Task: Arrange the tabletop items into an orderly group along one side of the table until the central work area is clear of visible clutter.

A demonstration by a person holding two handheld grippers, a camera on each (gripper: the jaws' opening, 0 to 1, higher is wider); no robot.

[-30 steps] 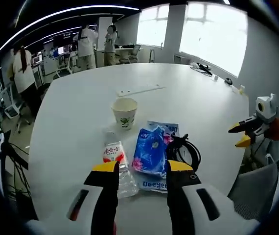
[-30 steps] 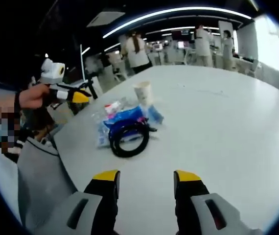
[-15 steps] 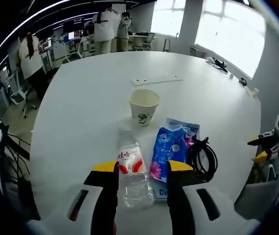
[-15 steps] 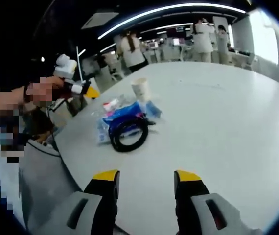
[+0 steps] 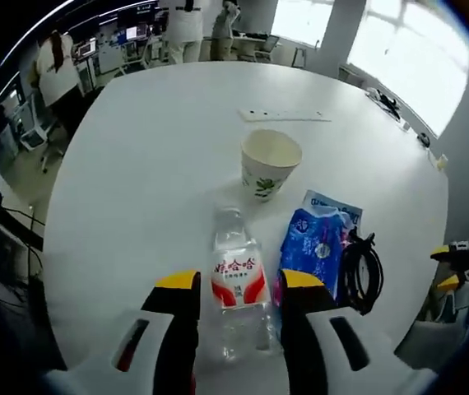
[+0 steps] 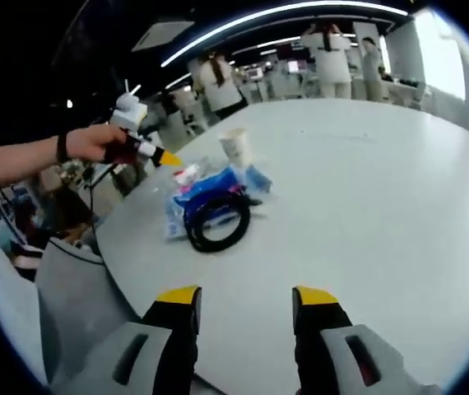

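The left gripper (image 5: 229, 281) has its jaws spread on each side of a clear water bottle (image 5: 237, 284) with a red and white label in Chinese writing, lying by a paper cup (image 5: 270, 162), a blue pack (image 5: 315, 244) and a black cable (image 5: 363, 268), while the right gripper (image 6: 244, 297) hangs spread over bare table (image 6: 383, 214).

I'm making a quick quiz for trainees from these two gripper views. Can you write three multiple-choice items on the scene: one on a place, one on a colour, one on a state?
1. Where does the water bottle lie?
A. Between the left gripper's jaws
B. Inside the paper cup
C. On the floor

2. What colour is the cable coil?
A. Red
B. Black
C. White

3. How is the right gripper?
A. Shut on the cup
B. Shut on the blue pack
C. Open, holding nothing

Answers: 1 A, its label sits between the yellow tips; 2 B, a dark loop beside the pack; 3 C, bare table shows between its jaws.
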